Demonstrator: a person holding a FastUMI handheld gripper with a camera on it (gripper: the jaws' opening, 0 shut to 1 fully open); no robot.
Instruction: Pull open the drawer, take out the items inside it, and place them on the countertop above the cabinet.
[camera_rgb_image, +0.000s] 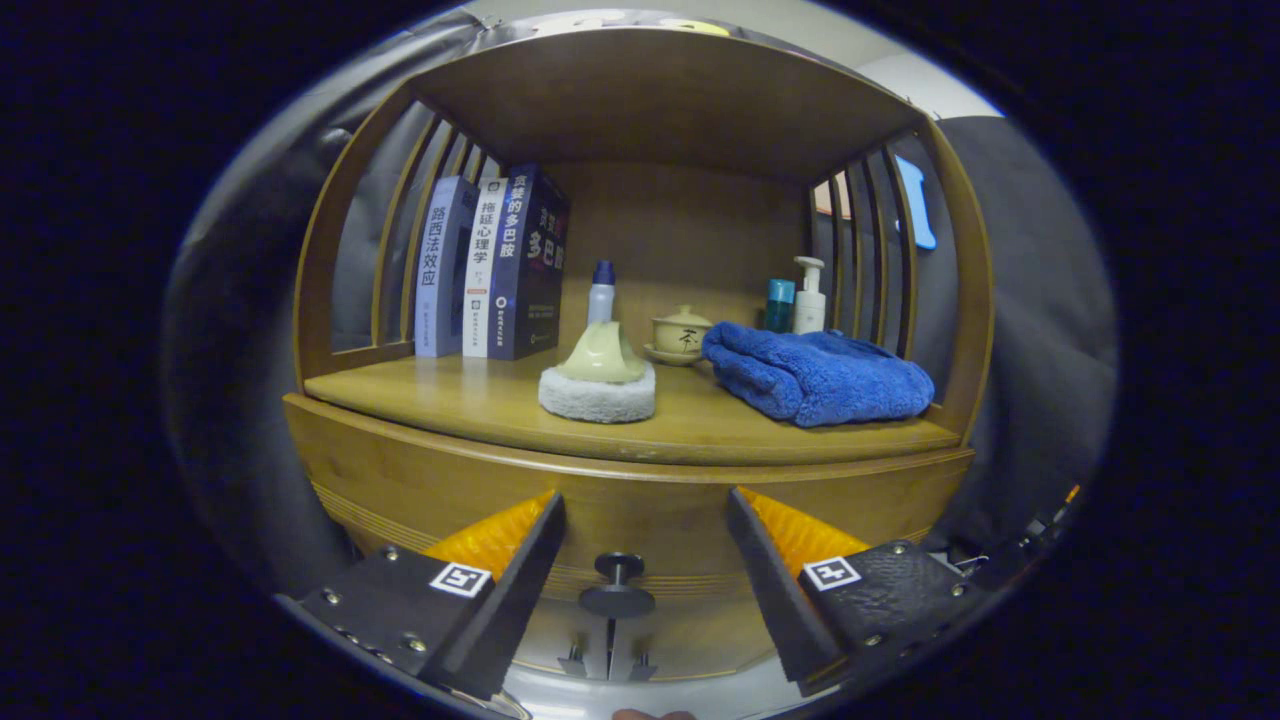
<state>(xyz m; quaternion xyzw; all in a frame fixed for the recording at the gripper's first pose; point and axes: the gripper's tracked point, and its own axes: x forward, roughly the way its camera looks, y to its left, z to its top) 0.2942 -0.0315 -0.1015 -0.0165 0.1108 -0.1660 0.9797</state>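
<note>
Gripper (645, 520) fingers spread wide at lower centre, flanking the drawer (620, 510) knob (617, 575) untouched; drawer front runs left-right below the countertop (500, 400) edge.

Three upright books (490, 265) bear Chinese spine titles: 路西法效应, 拖延心理学, and 贪婪的多巴胺; a teacup (682, 332) shows 茶

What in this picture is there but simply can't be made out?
- Inside the drawer: its shut front hides it, gripper view.
- Teal bottle: lower part behind the blue towel.
- Spray bottle: base behind the scrubber.
- The open tool straddles the knob without touching.
</note>
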